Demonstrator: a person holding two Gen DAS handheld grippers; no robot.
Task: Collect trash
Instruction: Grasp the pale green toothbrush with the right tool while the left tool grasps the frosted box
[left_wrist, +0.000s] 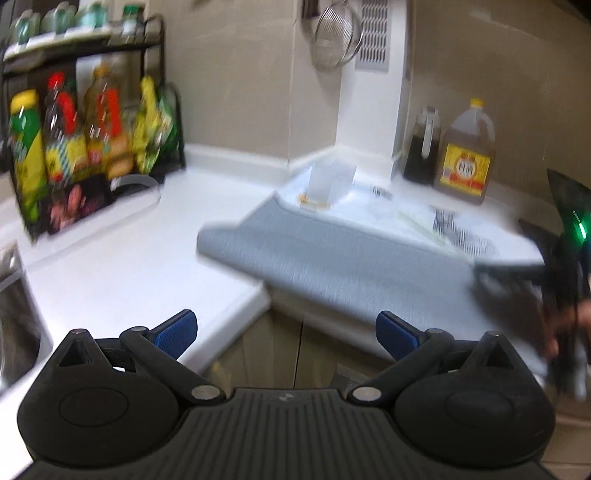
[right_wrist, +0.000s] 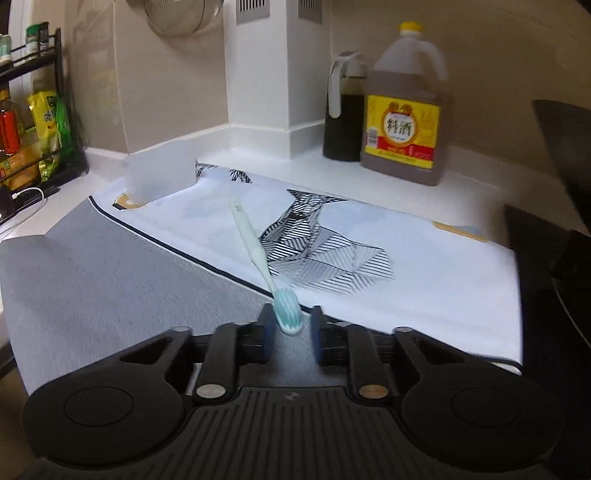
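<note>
in the right wrist view the right claw (right_wrist: 289, 334) sits low in the frame over a grey and white patterned mat (right_wrist: 424, 280) spread across the white tabletop (right_wrist: 332, 162). a pale toothbrush (right_wrist: 255, 254) lies slanted on the mat, handle toward the upper middle of the frame, its teal bristle head between the blue pads (right_wrist: 264, 332). the pads stand partly apart with a gap on both sides of the head, not pinching it. a clear plastic cup (right_wrist: 159, 173) stands at the mat's upper left edge; a big brown bottle (right_wrist: 404, 122) with a yellow label stands at the upper right.

in the blurred left wrist view the left claw (left_wrist: 286, 332) is spread wide with nothing between its pads, above the tabletop edge at lower centre.
</note>
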